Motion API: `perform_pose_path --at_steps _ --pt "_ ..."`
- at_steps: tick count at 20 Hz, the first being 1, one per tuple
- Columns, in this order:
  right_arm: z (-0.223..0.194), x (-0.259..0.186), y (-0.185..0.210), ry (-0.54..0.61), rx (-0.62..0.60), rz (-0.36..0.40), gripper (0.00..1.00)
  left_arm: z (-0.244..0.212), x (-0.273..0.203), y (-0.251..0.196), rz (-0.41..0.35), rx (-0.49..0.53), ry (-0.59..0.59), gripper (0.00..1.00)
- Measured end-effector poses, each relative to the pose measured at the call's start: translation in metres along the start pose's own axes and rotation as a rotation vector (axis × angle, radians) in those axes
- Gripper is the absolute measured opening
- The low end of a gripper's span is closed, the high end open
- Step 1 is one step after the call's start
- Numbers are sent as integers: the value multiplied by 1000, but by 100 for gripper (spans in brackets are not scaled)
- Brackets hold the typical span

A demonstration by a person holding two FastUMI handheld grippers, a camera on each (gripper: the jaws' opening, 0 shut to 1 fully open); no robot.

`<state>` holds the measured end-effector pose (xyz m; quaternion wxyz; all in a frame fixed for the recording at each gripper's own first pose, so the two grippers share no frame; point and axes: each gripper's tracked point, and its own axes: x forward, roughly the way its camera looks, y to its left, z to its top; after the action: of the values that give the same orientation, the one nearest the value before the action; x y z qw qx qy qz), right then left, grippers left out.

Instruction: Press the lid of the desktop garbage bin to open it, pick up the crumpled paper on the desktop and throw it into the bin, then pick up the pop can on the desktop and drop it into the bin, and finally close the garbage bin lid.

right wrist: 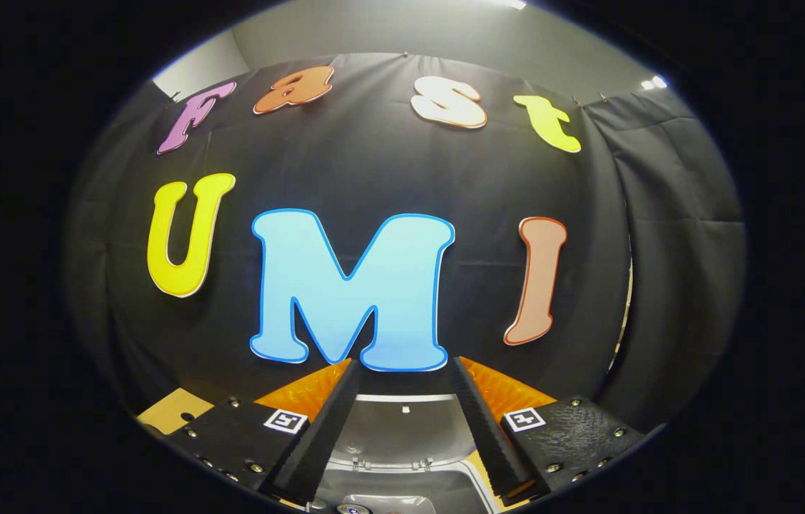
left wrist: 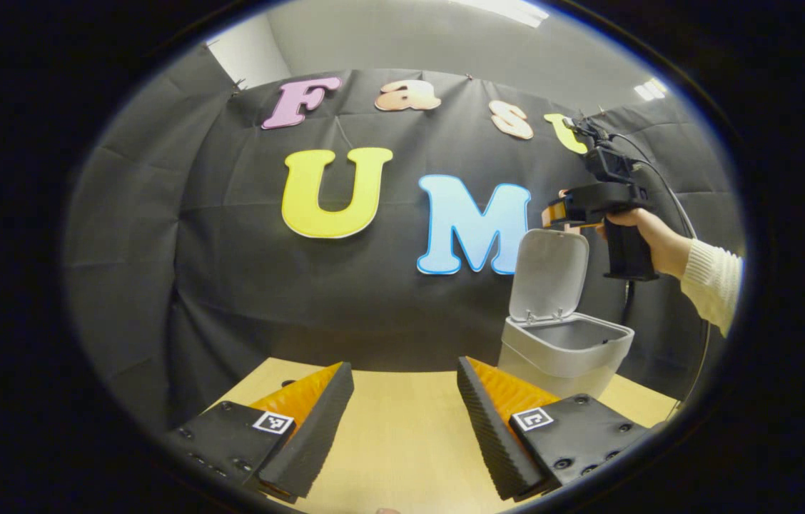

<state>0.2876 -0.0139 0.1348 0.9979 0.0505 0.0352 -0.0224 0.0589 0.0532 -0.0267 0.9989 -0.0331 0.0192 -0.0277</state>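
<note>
Left gripper (left wrist: 402, 389) low over the pale wooden desktop (left wrist: 402, 457), fingers spread wide with nothing between them, their bases cut off at the bottom of the left gripper view. Beyond and to the right, the small grey plastic desktop garbage bin (left wrist: 563, 353) standing on the desktop near the black cloth wall (left wrist: 231, 271), its rounded grey lid (left wrist: 549, 275) swung up and standing nearly upright at the back, the inside in shadow and its contents impossible to make out from here. Above the bin, the right gripper (left wrist: 552, 213) held in a person's hand (left wrist: 649, 239) with a cream knitted sleeve (left wrist: 713, 282), fingertips partly hidden behind the raised lid's top edge, so their spread hard to judge from this side. In the right gripper view, right gripper (right wrist: 402, 407) directly over the bin, fingers apart and holding nothing, the lid's inner face (right wrist: 402, 428) seen between them and the bin's rim (right wrist: 402, 492) cut off at the bottom edge. At that bottom edge, a small round metallic shape (right wrist: 351, 508), possibly the top of the pop can inside the bin, too cropped to be sure.
</note>
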Motion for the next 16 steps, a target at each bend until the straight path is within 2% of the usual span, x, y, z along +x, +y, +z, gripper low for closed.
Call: perform_pose_path --at_steps 1,8,16 --pt "0 1 0 1 3 3 85 1 -1 1 7 0 0 96" --pt "-7 -5 -1 13 8 46 86 3 -11 0 34 4 -11 96" --pt "-20 -40 -3 -9 21 75 86 -2 -34 -27 4 37 -11 95"
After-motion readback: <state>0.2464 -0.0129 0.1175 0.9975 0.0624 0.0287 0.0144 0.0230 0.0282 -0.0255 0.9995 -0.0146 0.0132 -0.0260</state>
